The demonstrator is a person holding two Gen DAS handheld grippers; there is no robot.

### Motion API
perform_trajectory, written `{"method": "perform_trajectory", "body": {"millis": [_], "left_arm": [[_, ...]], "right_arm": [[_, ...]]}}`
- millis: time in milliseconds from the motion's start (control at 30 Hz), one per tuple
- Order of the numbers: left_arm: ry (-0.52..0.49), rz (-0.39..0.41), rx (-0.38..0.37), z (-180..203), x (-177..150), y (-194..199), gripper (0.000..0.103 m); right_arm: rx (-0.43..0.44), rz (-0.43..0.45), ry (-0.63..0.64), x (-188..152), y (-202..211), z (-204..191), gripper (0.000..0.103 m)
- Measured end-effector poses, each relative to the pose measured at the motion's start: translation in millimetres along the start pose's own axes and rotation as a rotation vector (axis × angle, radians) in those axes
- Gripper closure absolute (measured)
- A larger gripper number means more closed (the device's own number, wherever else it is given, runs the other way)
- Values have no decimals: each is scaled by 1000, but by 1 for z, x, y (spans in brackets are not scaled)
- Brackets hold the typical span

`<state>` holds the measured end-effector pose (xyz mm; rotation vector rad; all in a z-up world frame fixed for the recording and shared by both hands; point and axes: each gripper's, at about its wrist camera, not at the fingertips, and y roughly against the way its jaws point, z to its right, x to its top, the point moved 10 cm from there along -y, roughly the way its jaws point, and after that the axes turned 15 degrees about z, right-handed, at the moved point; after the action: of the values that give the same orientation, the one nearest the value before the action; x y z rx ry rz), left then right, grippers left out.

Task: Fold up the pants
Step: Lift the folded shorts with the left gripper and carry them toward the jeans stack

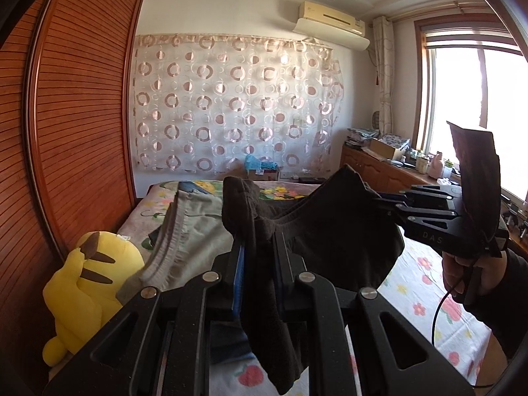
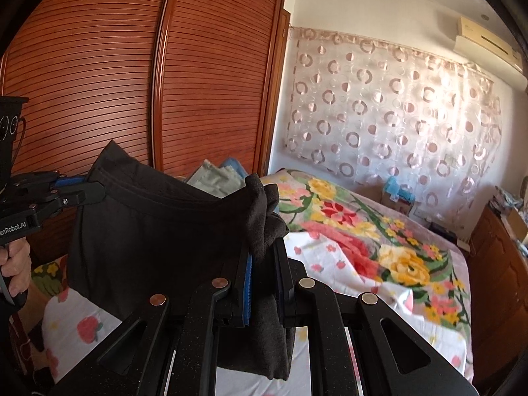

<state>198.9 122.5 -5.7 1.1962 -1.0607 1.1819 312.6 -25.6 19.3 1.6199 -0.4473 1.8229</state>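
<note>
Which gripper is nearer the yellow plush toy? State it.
Left. The left gripper sits just right of the yellow plush toy; the right gripper is farther right, beyond the dark pants.

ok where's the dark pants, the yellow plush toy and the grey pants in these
dark pants point(image 1: 330, 227), left wrist view, on the cloth hanging between the two grippers
yellow plush toy point(image 1: 85, 290), left wrist view, on its body
grey pants point(image 1: 194, 227), left wrist view, on the fabric below the waistband

My right gripper point(image 2: 262, 257) pinches one bunched corner of the dark pants point(image 2: 148, 231); my left gripper point(image 2: 95, 193) clamps the other. The cloth hangs between them above the near left corner of the floral bed point(image 2: 396, 264).
</note>
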Motion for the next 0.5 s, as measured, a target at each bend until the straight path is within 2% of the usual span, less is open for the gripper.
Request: {"method": "perform_trajectory", "body": {"millis": [300,500], "left_arm": [[19,25,66,-35,8,-23,87],[79,10,124,-59,-6,-30,87]], "right_arm": [[25,58,120,25,-55,7,92],[55,47,181,23,-102,0,92]]}}
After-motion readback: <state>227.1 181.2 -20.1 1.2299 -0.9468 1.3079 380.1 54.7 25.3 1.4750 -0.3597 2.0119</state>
